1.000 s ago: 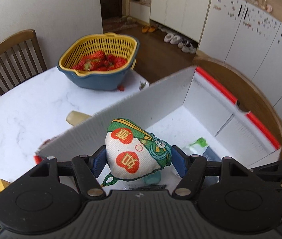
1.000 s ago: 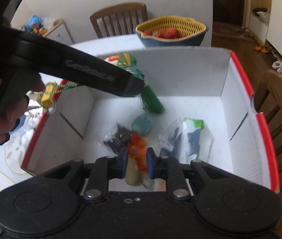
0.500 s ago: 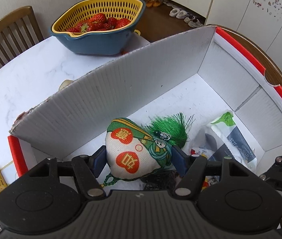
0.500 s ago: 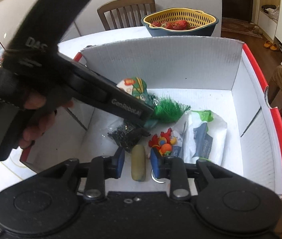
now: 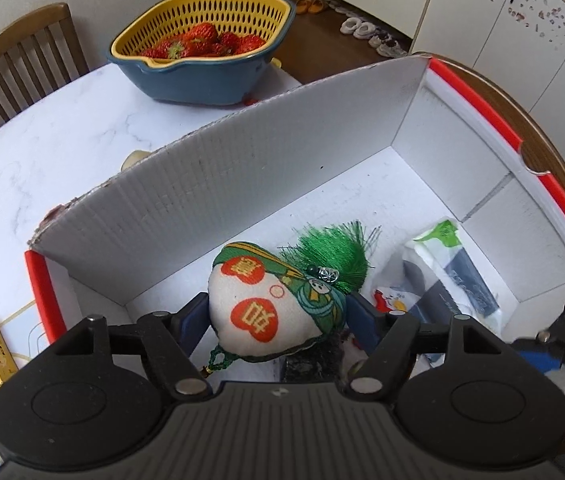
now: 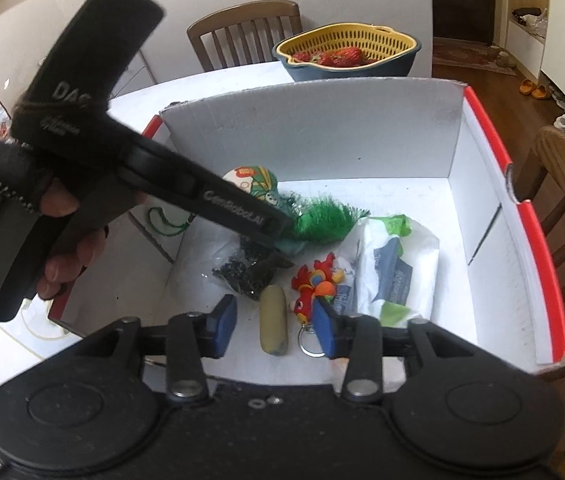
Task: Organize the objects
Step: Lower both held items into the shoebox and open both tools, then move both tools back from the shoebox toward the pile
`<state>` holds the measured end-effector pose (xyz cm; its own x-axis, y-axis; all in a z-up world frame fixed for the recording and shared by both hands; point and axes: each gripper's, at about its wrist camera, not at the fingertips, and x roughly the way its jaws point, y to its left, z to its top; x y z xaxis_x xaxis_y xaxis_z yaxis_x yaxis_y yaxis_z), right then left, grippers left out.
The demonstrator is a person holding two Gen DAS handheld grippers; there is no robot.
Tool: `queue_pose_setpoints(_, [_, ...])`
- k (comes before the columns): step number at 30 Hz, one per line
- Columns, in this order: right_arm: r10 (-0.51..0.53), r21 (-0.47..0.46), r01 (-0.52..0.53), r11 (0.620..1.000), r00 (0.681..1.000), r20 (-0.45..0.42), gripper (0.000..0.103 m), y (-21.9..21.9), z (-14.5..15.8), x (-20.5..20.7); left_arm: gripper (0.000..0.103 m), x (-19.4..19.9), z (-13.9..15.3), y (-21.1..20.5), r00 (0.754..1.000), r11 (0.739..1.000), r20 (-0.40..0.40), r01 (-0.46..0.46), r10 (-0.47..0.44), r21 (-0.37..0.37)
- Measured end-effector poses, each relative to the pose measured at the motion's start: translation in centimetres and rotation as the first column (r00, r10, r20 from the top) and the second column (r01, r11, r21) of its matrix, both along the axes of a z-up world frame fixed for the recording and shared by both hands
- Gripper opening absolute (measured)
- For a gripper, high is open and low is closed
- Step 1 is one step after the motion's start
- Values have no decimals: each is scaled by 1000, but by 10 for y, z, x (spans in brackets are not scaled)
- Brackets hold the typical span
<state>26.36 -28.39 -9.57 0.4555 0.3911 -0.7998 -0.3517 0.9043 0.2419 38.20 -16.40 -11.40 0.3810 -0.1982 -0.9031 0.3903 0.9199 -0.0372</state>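
Sachet (image 5: pixel 270 308) low inside white box (image 5: pixel 210 216), between left gripper (image 5: pixel 278 316) pads, jaws opening.
Right gripper (image 6: pixel 274 324) jaws opening around yellow stick (image 6: pixel 273 319) on box floor; stick's long axis runs along fingers.

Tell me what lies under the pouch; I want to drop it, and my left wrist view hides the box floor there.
Observer: A black packet lies on the box floor by the tip of the left gripper, whose jaws are opening with the pouch between them.
Operator: Where is the right gripper?
Observer: The right gripper hangs over the box's near side, jaws opening, and a yellowish stick lies free on the floor between them.
Operator: Anything beside that stick?
Observer: A red parrot keychain, with its metal ring next to one of the right gripper's fingers.
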Motion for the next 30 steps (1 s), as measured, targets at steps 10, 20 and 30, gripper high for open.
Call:
queue_pose_setpoints(10, [-20,11,20,1000,999,41,55,-3,14,-14,76,-16,15,5,999,999,31,44,-43,-27])
queue_pose_setpoints(20, [-48,19,47,999,996,70,62,-6,28,-23,85,-34,36,26,997,995,74,20,-13,-94])
queue_pose_setpoints(30, [-77,22,76,997,992,100,63,0,45,-38,85,-66,68,60,991,983,132,16,9,-183])
